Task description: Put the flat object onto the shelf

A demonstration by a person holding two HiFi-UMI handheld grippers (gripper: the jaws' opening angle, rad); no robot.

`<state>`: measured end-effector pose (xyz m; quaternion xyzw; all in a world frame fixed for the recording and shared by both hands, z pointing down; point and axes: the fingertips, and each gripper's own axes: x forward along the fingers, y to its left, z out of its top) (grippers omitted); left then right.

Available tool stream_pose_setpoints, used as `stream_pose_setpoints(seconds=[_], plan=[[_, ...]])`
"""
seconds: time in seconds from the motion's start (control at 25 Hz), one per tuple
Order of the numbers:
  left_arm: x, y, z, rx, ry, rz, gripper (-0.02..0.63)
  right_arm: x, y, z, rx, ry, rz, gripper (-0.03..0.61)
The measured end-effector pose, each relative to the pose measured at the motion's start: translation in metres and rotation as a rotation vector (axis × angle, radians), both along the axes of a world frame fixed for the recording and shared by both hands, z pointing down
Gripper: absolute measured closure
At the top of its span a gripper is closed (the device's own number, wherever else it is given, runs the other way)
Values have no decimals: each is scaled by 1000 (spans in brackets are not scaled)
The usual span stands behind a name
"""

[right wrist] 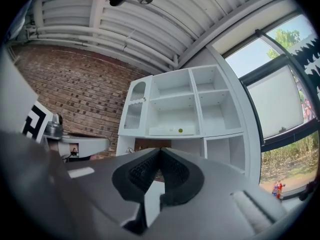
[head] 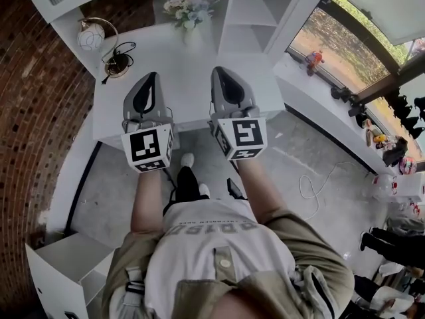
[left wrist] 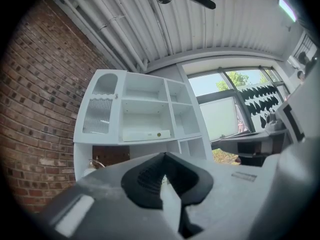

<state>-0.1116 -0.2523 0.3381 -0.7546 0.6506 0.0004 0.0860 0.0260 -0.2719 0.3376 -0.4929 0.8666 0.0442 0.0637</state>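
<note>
Your left tongs and right tongs are both clenched on nothing, held level side by side over the white table, facing the shelf where the flat object lies, brick wall to your left.

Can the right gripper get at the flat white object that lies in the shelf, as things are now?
Probably yes. The shelf is open at the front, and nothing visible stands between the right gripper and the flat white object. Its jaws are shut and empty, so they would have to open first.
</note>
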Motion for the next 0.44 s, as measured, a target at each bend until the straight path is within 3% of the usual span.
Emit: stream_pose_setpoints(seconds=[0.44], plan=[[-11, 14, -1, 3, 4, -20, 606, -7, 16, -10, 37, 15, -14, 575]])
